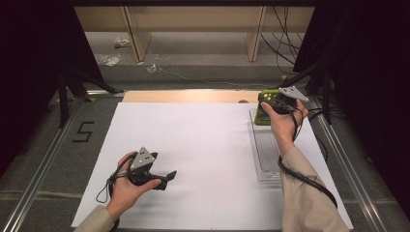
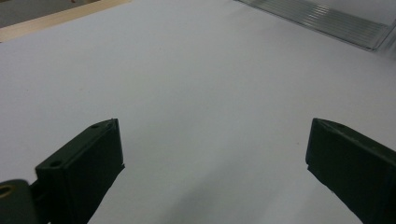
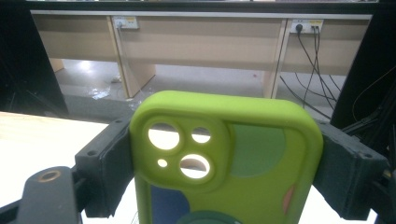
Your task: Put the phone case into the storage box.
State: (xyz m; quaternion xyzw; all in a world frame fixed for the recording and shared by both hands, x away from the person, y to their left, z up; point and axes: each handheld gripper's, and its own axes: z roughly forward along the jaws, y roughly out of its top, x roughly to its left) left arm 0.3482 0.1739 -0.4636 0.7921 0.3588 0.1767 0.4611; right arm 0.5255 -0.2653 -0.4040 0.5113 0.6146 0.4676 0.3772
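Right gripper (image 3: 224,172) clamps the green phone case (image 3: 233,158) across its width, at two o'clock over the bench (image 1: 193,145), above the clear tray (image 1: 265,154). Left gripper (image 2: 215,154), seven o'clock, stands wide, holding nothing.

Beige sleeves (image 1: 304,193), black fingers (image 2: 84,163) with screw holes, grey three-cornered plates (image 1: 141,158), black cables (image 1: 309,180).

I see a wooden table (image 1: 183,96) almost wholly covered by a white sheet (image 1: 193,145); bare wood shows only as a strip along the far edge. A clear ribbed tray (image 1: 263,154) lies on the sheet by the right edge, running from near the far right corner toward the middle.
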